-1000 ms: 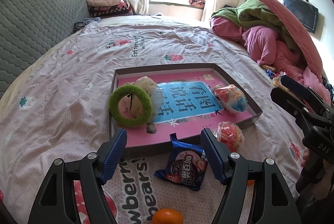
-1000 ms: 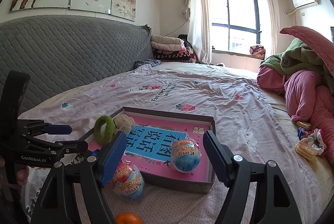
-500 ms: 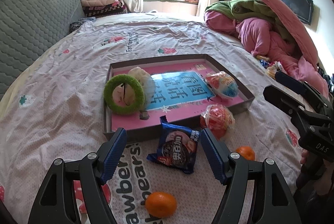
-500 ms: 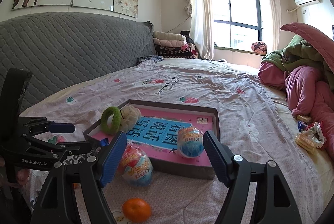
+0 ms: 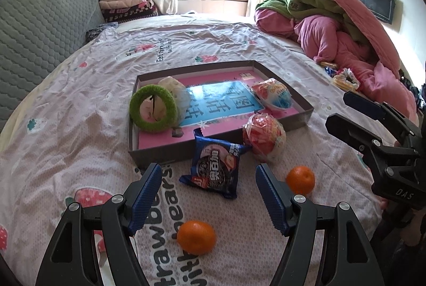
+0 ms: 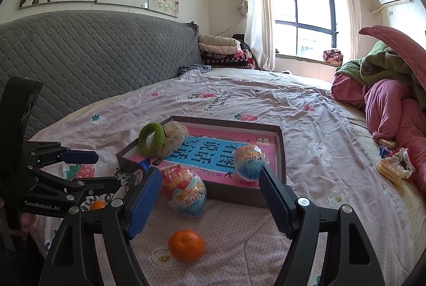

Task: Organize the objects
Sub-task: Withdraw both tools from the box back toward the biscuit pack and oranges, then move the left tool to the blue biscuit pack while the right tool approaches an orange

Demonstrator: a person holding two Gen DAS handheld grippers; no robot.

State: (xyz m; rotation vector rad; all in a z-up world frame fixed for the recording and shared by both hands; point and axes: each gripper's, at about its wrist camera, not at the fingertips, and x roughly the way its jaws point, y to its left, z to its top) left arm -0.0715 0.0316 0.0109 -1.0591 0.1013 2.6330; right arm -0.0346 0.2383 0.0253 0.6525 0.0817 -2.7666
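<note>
Both grippers hang with jaws apart and empty — the left gripper (image 5: 207, 187) lined up on the cookie packet (image 5: 215, 167) lying just near of the tray (image 5: 159, 152), the right gripper (image 6: 210, 195) above an orange (image 6: 187, 245) and a wrapped ball (image 6: 186, 191). The step looks like an approach to a first pick; next, the left one should drop over the packet, close, then lift it into the tray.

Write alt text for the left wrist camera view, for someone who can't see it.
The open left gripper hangs over a bed, above a blue snack packet and two oranges. Beyond lies a shallow box holding a green ring and a wrapped ball.
</note>
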